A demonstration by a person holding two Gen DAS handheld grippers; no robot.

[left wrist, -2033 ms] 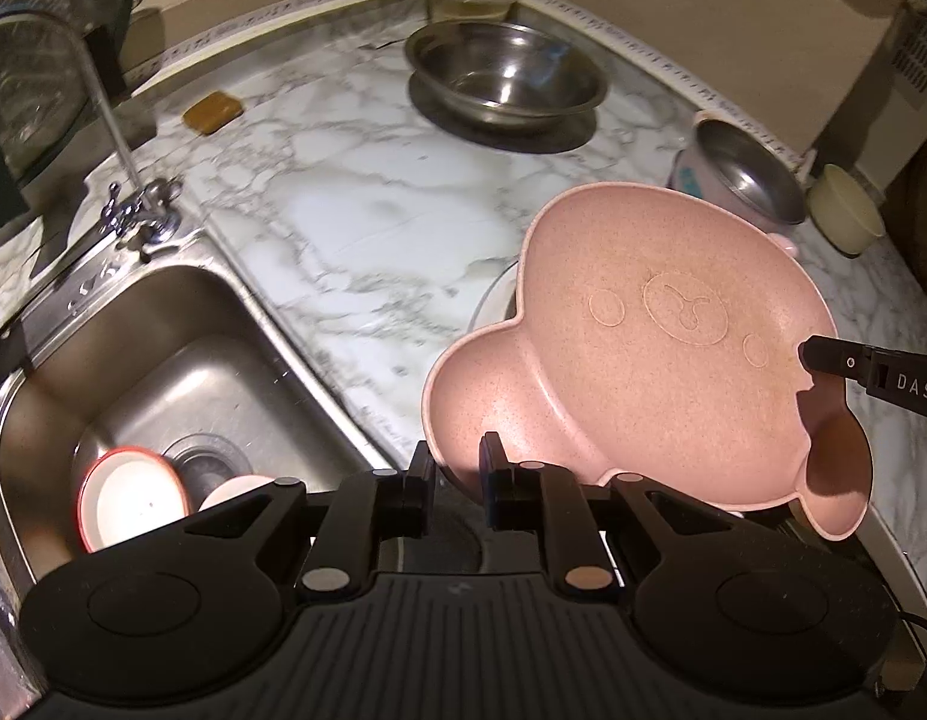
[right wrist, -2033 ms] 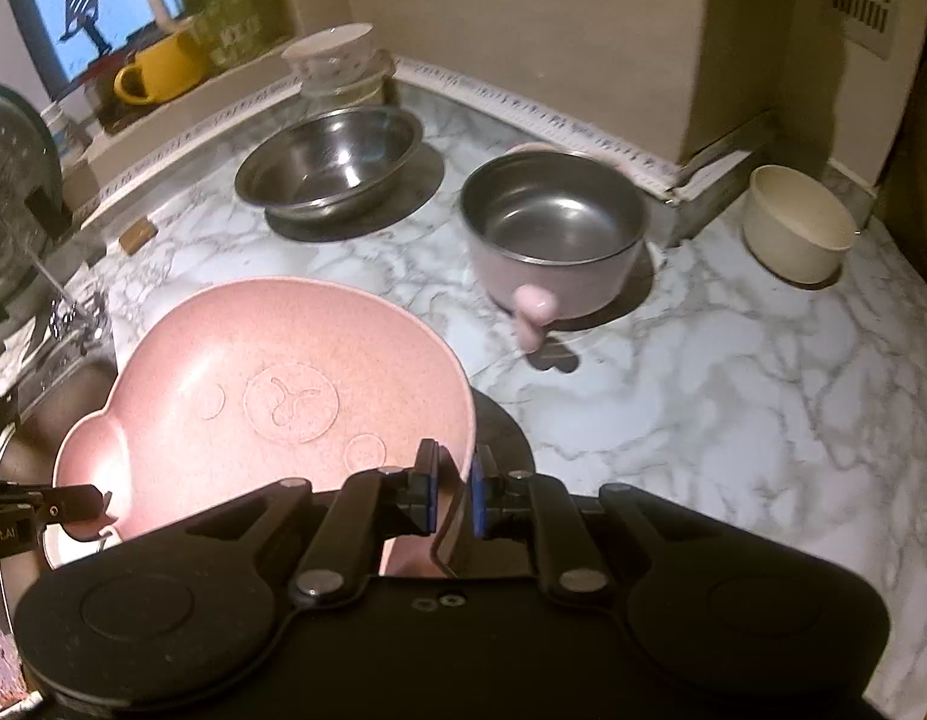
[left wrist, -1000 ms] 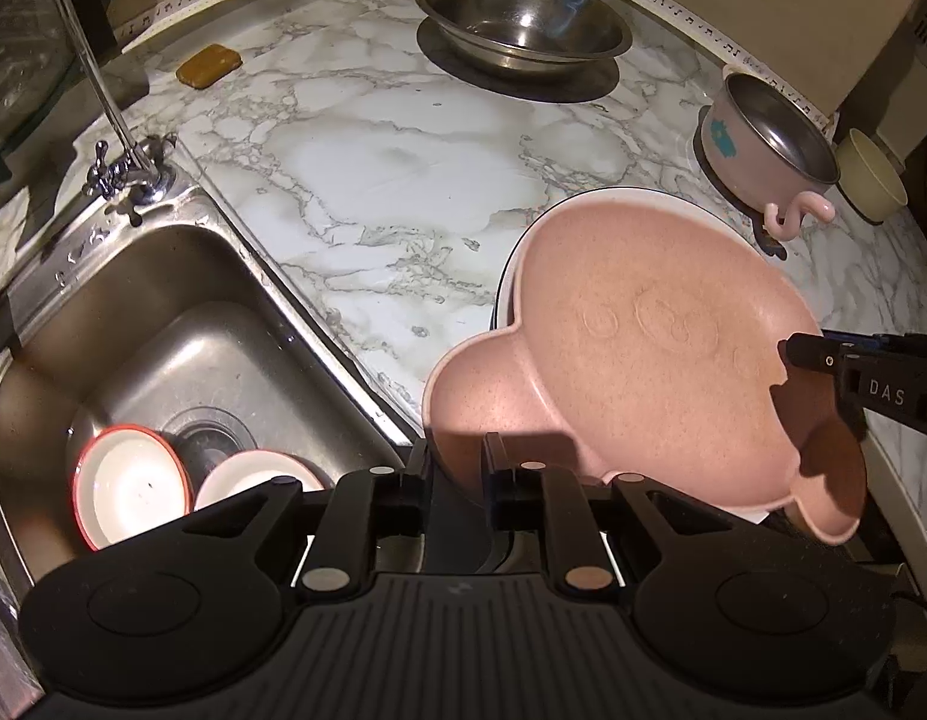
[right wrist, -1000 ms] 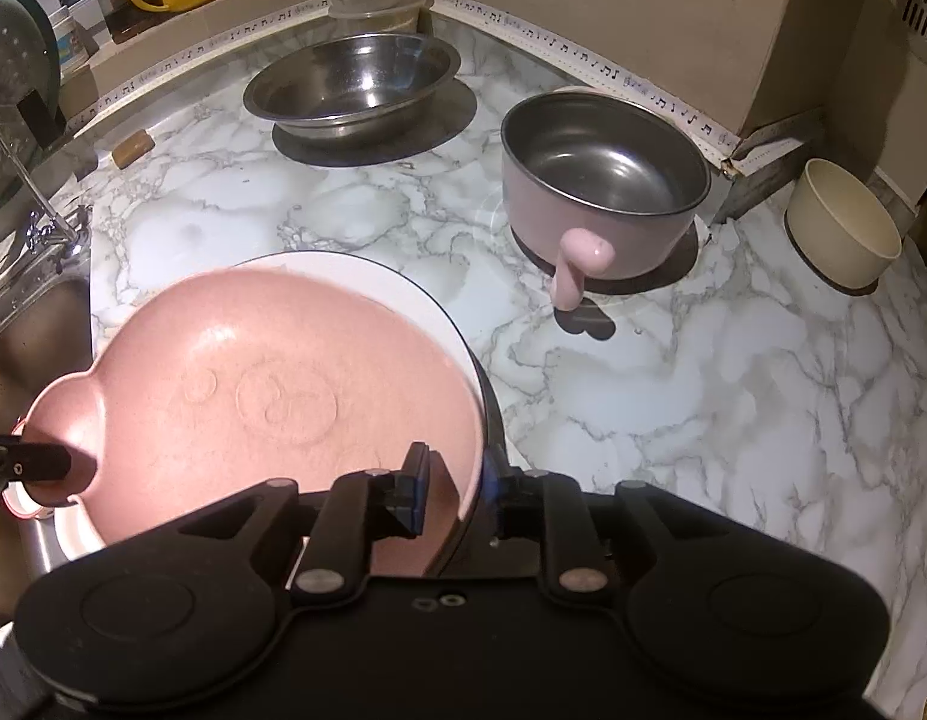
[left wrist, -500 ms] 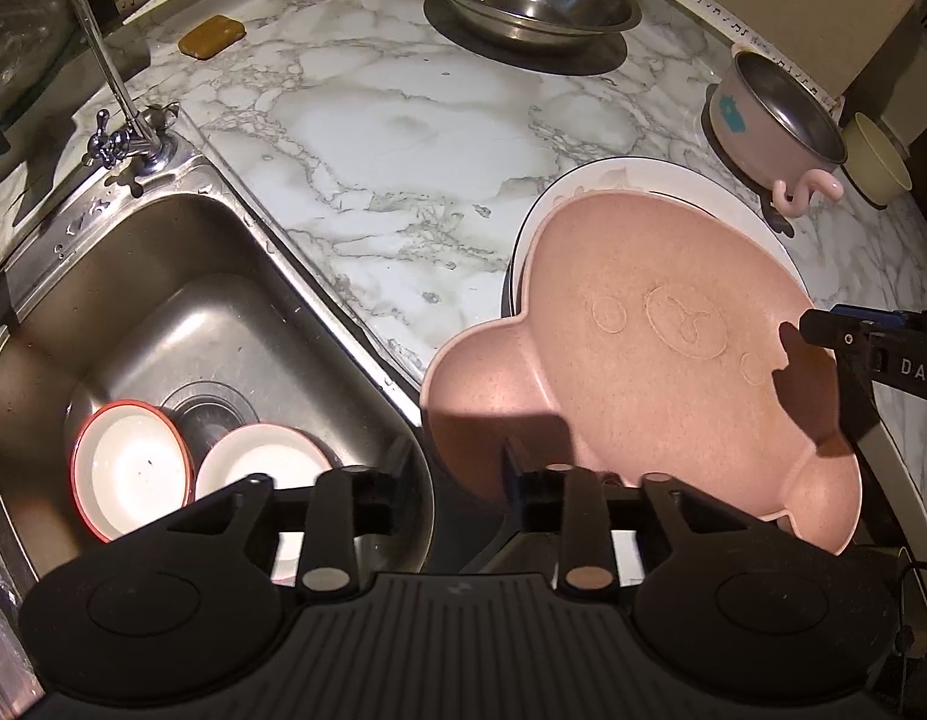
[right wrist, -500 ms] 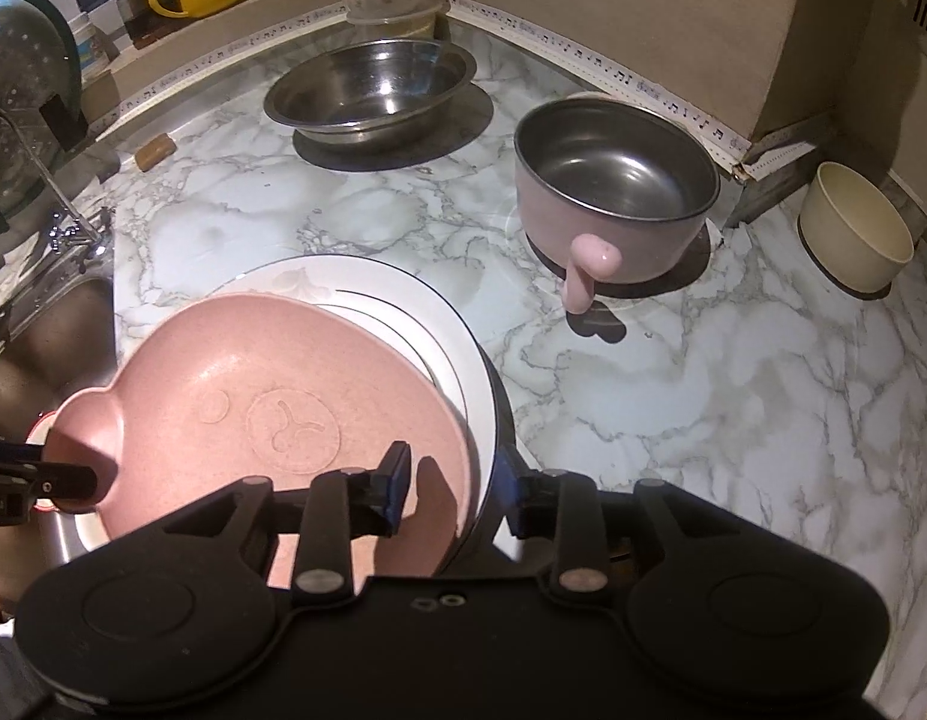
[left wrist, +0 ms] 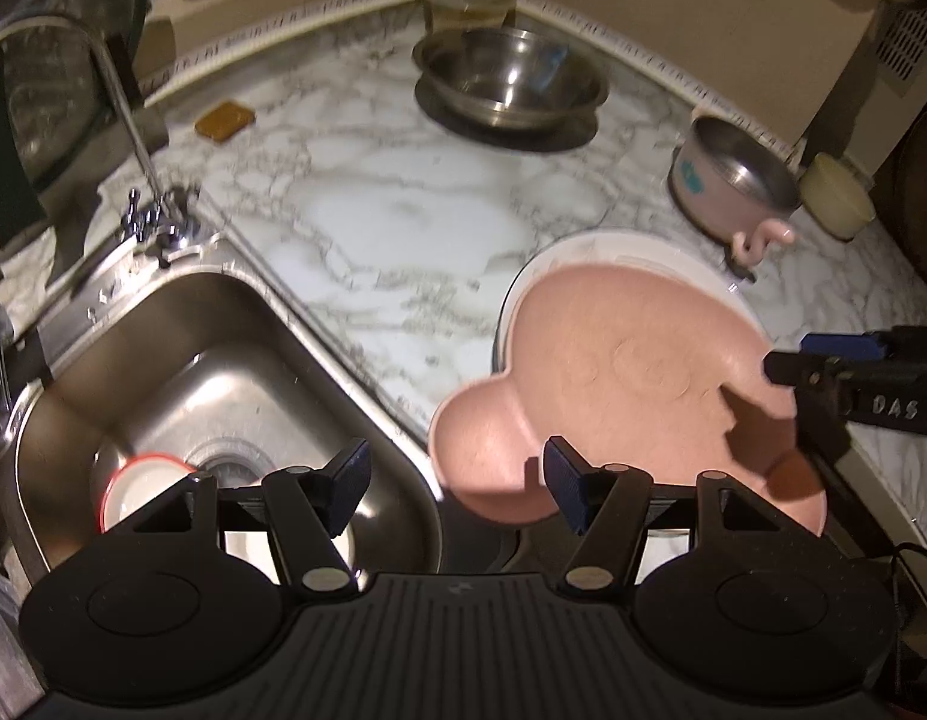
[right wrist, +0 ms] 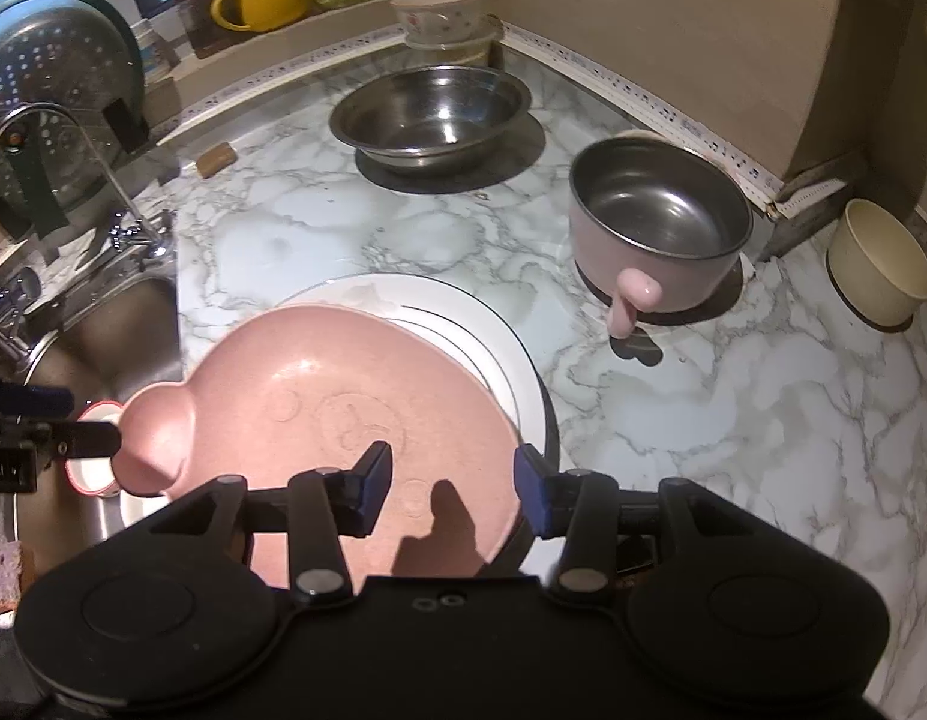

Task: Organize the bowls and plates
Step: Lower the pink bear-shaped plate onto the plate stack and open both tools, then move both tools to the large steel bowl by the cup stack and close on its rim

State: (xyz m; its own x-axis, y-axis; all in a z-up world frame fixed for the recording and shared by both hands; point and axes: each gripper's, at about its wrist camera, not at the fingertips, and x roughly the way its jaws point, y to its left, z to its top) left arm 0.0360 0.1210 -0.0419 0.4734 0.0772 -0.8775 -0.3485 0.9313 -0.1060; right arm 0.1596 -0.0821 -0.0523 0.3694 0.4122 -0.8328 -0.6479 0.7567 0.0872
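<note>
Two grippers hang over the marble desk, and neither one grips anything. The left gripper has its fingers spreading apart, with only the sink edge and the ear of the plate below the gap; the right gripper is likewise opening, its fingers clear of the rim beneath them.

Below both, the pink bear-shaped plastic plate lies on the round white ceramic plate, near the desk's front edge beside the steel sink. It sits off-centre, one ear jutting past the white rim toward the sink. I would judge that stacking step finished, the plate let go and resting on its own.

Plenty looks left to do. In the sink a red-rimmed white bowl and another white dish, half hidden behind the left gripper, wait to be brought out. On the desk, well apart from one another, stand a wide stainless steel bowl, a pink steel-lined bowl with a knob handle and a small cream cup-shaped bowl. A floral ceramic bowl sits at the back corner on a clear container. None of these is gathered or nested yet, so the sorting seems barely past its start.
</note>
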